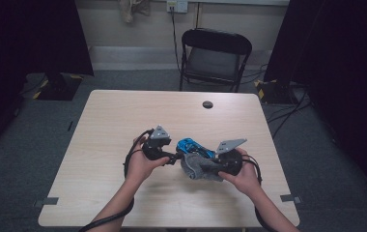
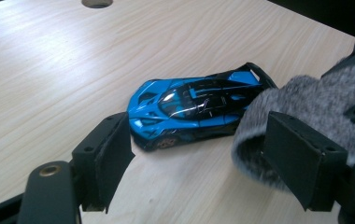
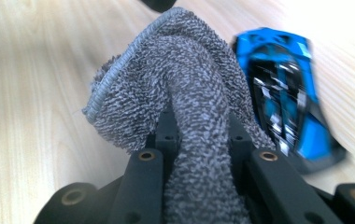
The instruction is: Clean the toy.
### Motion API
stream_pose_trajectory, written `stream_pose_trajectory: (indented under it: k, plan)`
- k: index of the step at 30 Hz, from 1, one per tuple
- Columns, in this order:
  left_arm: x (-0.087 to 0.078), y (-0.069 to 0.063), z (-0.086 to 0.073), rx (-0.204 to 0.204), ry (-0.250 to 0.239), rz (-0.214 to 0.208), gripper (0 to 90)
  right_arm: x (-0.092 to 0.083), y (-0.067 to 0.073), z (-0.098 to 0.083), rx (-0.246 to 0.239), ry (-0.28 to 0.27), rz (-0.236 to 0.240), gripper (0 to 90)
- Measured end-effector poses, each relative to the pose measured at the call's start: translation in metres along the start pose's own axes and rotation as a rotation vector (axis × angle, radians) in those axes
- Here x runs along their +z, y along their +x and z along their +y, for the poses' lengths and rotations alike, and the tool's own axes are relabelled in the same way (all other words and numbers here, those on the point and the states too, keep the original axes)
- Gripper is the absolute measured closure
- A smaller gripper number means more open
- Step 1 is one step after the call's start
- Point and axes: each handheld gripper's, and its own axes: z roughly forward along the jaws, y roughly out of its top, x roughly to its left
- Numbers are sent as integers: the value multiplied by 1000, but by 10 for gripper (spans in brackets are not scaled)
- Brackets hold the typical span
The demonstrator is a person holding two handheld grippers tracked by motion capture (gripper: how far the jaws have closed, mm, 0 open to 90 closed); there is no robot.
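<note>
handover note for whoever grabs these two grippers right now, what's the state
Right gripper: shut on the grey cloth, which bunches up between its jaws.
Left gripper: open, nothing between the jaws; the blue toy car sits on the table just ahead of them, not gripped.
Things: car near the table's middle, between the two grippers; the cloth hangs right beside the car's rear end.
Done: cloth picked up.
Left, as a guess: steady the car with the left gripper and wipe it with the cloth. Whether any wiping has happened cannot be told.
</note>
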Motion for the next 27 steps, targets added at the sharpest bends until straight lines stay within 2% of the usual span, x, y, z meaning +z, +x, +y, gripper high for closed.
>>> stream_pose_trajectory:
  k: [1,3,5,8,9,12,14,18,22,24,25,27]
  plan:
    - [3,-1,1,10,6,-1,233,-3,-2,-2,11,-9,2,739]
    - [10,-2,4,13,2,-4,233,-9,-3,-6,7,1,-27,739]
    - [17,-3,7,28,-9,-2,234,-14,-5,-10,18,-6,-23,739]
    - [28,-5,10,24,-10,-7,230,-22,-10,-16,40,-19,-20,739]
    - [33,-5,11,21,-6,-11,229,-25,-12,-18,38,-13,-35,739]
    - [43,-5,13,13,3,-8,229,-32,-16,-25,47,-24,-26,739]
    - [49,-5,15,11,1,-9,228,-33,-17,-31,42,-10,-24,739]
    - [62,-8,16,12,-11,-3,227,-29,-19,-42,46,8,0,738]
    - [76,-15,13,16,17,-19,225,-16,-16,-52,31,53,22,730]
    - [81,-18,11,26,31,-23,225,-10,-14,-54,25,66,15,709]
    - [84,-19,10,34,30,-21,226,-8,-13,-55,17,73,13,695]
    - [86,-20,9,38,18,-15,216,-5,-12,-55,23,76,18,592]
